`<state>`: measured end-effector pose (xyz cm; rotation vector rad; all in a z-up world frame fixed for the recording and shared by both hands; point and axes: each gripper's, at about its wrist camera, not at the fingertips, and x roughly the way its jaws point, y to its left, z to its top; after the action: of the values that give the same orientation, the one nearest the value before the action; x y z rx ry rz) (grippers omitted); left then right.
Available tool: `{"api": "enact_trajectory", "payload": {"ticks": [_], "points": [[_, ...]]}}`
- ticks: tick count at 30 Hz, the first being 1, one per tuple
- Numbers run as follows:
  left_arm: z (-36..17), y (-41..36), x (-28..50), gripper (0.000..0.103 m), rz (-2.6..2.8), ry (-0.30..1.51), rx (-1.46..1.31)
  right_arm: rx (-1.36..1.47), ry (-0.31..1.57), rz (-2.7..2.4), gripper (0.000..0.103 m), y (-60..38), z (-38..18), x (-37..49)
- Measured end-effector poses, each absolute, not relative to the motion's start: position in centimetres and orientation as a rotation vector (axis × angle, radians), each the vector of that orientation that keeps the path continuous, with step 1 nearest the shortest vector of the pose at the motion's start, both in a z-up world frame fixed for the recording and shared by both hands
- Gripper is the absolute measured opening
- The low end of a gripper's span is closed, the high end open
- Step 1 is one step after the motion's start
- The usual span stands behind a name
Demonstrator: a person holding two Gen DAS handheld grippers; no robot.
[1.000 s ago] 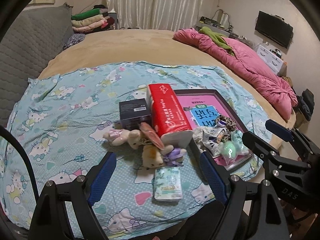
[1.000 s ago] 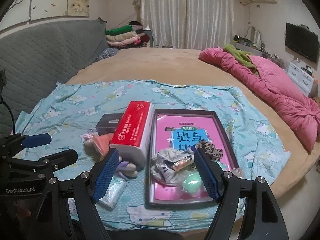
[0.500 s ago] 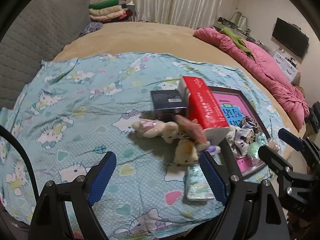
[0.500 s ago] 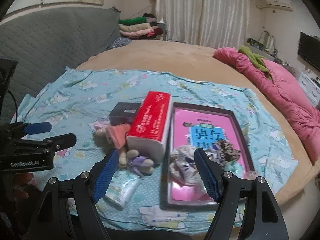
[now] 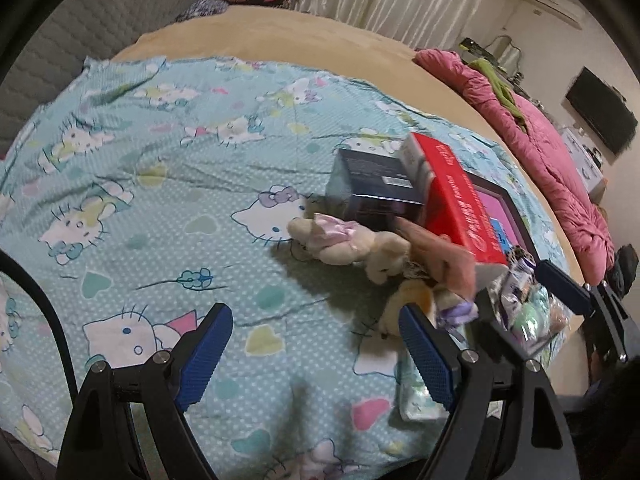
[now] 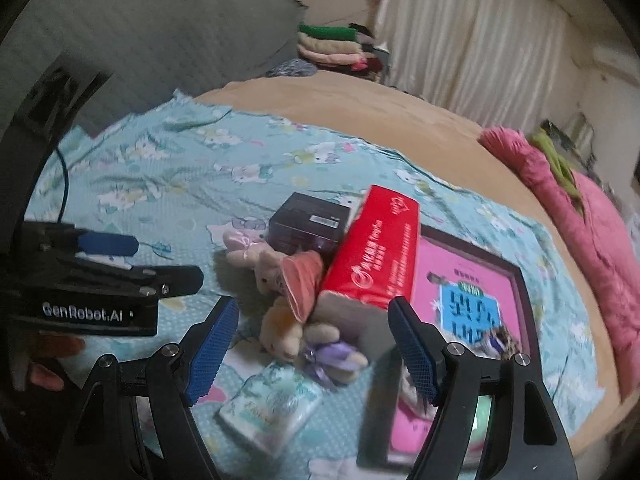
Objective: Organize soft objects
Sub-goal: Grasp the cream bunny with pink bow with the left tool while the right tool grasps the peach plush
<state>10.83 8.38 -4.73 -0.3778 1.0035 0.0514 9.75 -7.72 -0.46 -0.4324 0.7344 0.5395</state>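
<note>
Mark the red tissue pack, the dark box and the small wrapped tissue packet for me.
red tissue pack (image 6: 376, 256), right wrist view, on its red top face.
dark box (image 6: 310, 222), right wrist view, on its top face.
small wrapped tissue packet (image 6: 272, 408), right wrist view, on its pale printed wrapper.
</note>
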Motion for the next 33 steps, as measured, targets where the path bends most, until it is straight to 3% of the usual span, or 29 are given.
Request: {"api": "enact_trajectory", "payload": {"ticks": [9, 11, 15, 22, 33], "points": [[-7.1, 9.8, 14.0, 0.085, 0.018, 1.049, -0.506, -0.521, 0.714, 0.553, 0.069, -5.4, -2.6, 11.7], [-7.4, 10.0, 14.6, 0.085, 0.016, 1.055, -0.527, -0.545, 0.719, 0.555, 0.058, -4.9, -3.1, 12.0], [-8.1, 10.2, 15.7, 0.085, 0.017, 1.069, -0.565, -0.580, 0.717, 0.562, 0.049, -4.3, -3.8, 12.3], [-9.2, 9.8, 17.9, 0.085, -0.005, 1.096, -0.637, -0.570, 0.743, 0.580, 0.017, -4.6, -4.6, 12.8], [-10.7, 9.0, 19.8, 0.085, 0.049, 1.172, -0.701, -0.377, 0.788, 0.666, 0.011, -8.7, -3.4, 11.5]]}}
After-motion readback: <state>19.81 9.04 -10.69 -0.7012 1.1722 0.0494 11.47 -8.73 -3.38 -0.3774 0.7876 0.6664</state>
